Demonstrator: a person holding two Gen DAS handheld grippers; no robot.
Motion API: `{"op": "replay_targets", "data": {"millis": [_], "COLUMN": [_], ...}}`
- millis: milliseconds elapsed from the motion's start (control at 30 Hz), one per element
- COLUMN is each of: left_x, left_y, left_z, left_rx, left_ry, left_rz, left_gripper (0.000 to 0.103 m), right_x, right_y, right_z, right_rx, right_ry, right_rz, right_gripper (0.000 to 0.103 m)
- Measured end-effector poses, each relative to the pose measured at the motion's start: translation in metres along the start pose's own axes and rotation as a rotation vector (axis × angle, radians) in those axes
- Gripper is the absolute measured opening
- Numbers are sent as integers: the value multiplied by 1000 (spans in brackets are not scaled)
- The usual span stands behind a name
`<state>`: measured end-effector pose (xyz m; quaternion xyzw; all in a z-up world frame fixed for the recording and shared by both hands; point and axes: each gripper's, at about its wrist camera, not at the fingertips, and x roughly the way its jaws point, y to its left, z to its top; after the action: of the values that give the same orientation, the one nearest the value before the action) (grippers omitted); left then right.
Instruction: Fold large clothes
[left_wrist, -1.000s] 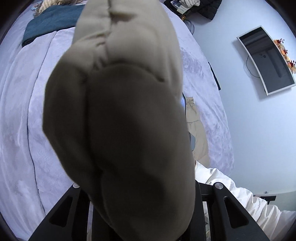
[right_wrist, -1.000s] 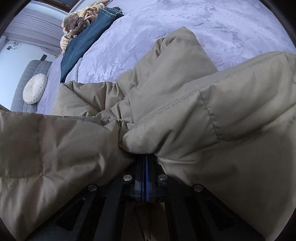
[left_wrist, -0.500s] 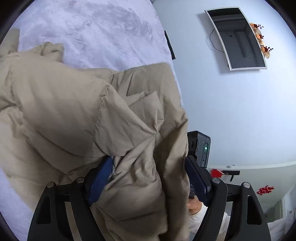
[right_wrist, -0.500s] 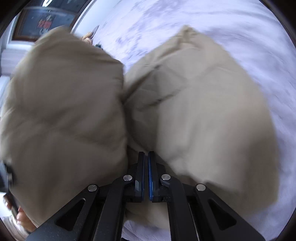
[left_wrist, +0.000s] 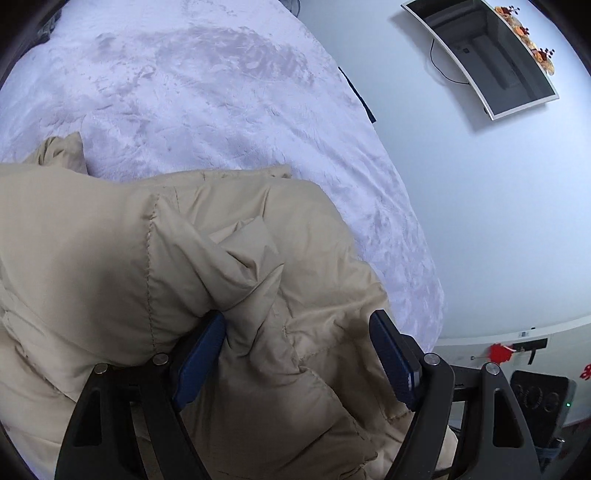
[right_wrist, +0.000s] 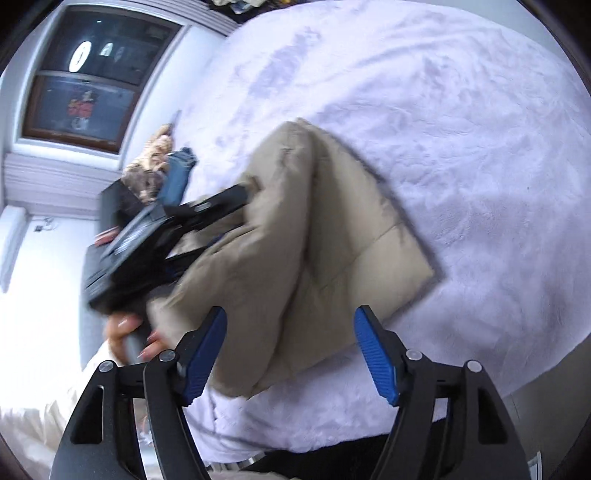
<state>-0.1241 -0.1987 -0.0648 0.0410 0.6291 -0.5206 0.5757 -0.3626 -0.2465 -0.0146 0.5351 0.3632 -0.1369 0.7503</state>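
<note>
While the tan padded coat (right_wrist: 314, 236) lies bunched on the bed (right_wrist: 461, 129) at its near edge, the left gripper (left_wrist: 297, 354) stands wide astride a fold; the right gripper (right_wrist: 290, 350), jaws opening, holds nothing. Release step; re-gripping an outer edge comes next.

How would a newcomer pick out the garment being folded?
Find the white plush bedspread that fills most of both views. On it lies a puffy beige quilted jacket, bunched near the bed's edge. Unlike the blue jeans and the patterned cloth farther off, it is plain tan and stitched into padded panels.
</note>
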Motion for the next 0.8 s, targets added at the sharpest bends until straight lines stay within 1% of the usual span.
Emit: {"op": "replay_targets", "data": {"millis": [67,133,167,200,233,267,300,333,367,400,433,500,533,567,633,733,800], "left_x": [-3,-17,-27,-35,-37,-49,-62,-75,-88,-95,-95,-90,-84,-80,-60,-29,-8], "left_y": [-6,-12,-12,-12,-8,-4,4,14,25,40,54,84,99,109,114,96,80], "left_z": [4,4,3,5,12,11,10,8,3,2,3,7,11,13,26,43,52], "left_rx": [25,60,87,112,131,142,147,143,134,118,107,76,42,17,9,63,105], "left_ry": [-19,-53,-80,-113,-150,-185,-228,-269,-296,-322,-338,-340,-330,-329,-335,-335,-316], "left_rz": [25,41,56,79,113,148,192,233,263,301,340,433,441,427,429,433,422], "left_gripper": [80,80,80,80,80,80,80,80,80,80,80,80,80,80,80,80,80], "right_x": [-1,8,15,22,26,30,34,37,41,42,41,39,38,37,35,35,36], "right_y": [11,22,28,32,34,35,35,35,36,37,38,39,38,34,21,0,-21], "right_z": [-2,0,0,1,2,5,9,14,17,19,20,22,22,22,22,20,17], "right_rx": [-25,-55,-69,-80,-95,-105,-111,-126,-145,-165,-189,-238,-262,-276,-267,-266,-228], "right_ry": [35,59,59,58,53,40,26,20,23,10,-5,-21,-30,-36,-33,-35,-21], "right_rz": [53,61,39,-3,-55,-111,-145,-166,-212,-251,-263,-311,-339,-364,-380,-437,-460], "right_gripper": [85,85,85,85,85,83,76,35,15,14,12,12,11,11,11,11,11]}}
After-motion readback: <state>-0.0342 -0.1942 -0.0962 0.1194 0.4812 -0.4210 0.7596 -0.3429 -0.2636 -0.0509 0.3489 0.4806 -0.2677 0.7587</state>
